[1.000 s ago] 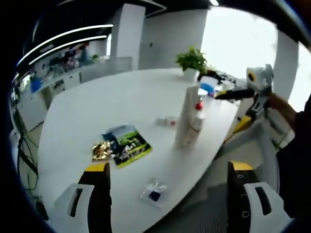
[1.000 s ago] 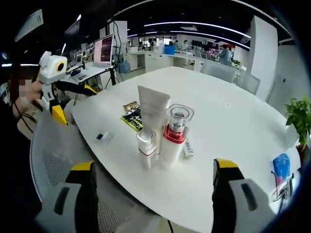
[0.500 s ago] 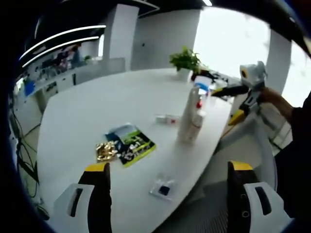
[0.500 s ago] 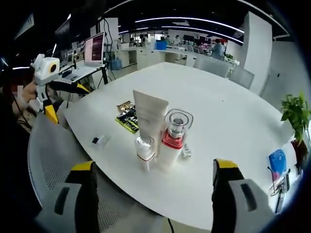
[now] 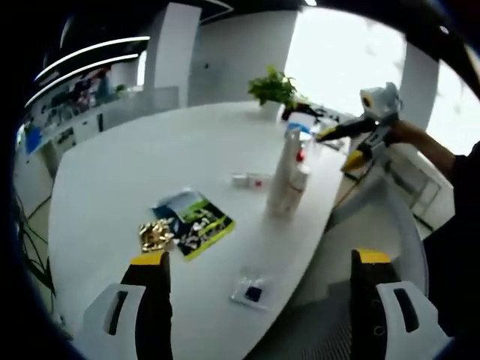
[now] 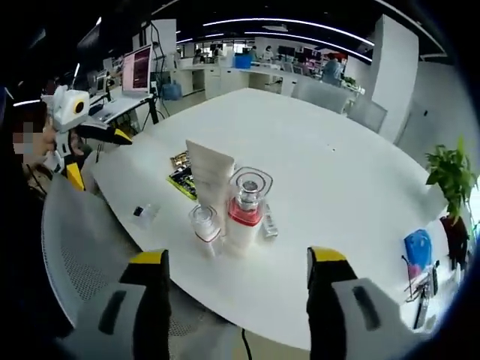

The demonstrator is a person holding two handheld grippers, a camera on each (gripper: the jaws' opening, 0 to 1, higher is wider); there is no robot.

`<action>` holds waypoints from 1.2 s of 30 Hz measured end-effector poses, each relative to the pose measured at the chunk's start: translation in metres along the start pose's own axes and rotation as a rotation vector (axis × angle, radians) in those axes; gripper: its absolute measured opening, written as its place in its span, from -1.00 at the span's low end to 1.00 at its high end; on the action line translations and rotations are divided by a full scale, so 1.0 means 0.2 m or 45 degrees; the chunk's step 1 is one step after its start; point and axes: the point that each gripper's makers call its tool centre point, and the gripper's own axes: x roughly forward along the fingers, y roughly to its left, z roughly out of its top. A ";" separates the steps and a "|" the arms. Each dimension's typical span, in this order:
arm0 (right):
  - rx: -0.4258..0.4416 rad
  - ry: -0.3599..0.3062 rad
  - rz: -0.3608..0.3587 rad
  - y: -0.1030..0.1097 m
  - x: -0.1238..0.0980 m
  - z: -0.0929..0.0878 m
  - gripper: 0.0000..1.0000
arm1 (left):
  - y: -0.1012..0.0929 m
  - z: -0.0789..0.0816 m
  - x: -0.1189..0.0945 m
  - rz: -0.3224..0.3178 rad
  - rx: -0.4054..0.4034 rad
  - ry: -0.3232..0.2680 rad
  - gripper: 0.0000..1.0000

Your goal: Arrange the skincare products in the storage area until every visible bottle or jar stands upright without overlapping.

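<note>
Both tongs hang wide apart and hold nothing, off the table (image 6: 352,187) edge. At centre frame, the tube (image 6: 208,180), tall bottle (image 6: 244,210) and small bottle (image 6: 204,229) stand upright together. The left tongs (image 6: 112,135) sit at left frame, held level in a hand (image 6: 52,150).

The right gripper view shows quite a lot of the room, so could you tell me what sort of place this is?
Most likely an open-plan office. A large white meeting table fills the middle, rows of desks with a lit monitor run behind it, and a mesh office chair stands at the table's edge.

Smooth white table (image 6: 352,195), glossy plastic bottles (image 6: 241,217).
</note>
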 end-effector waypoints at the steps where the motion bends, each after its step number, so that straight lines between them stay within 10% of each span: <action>1: -0.013 -0.003 0.003 -0.03 0.01 0.00 0.43 | 0.01 0.00 0.00 0.005 -0.002 -0.005 0.94; 18: -0.124 0.093 0.204 -0.32 0.27 0.00 -0.29 | 0.15 0.03 0.06 0.132 -0.120 -0.013 0.94; 36: -0.097 0.307 0.376 -0.36 0.63 -0.03 -0.51 | 0.22 -0.01 0.08 0.140 -0.178 0.026 0.94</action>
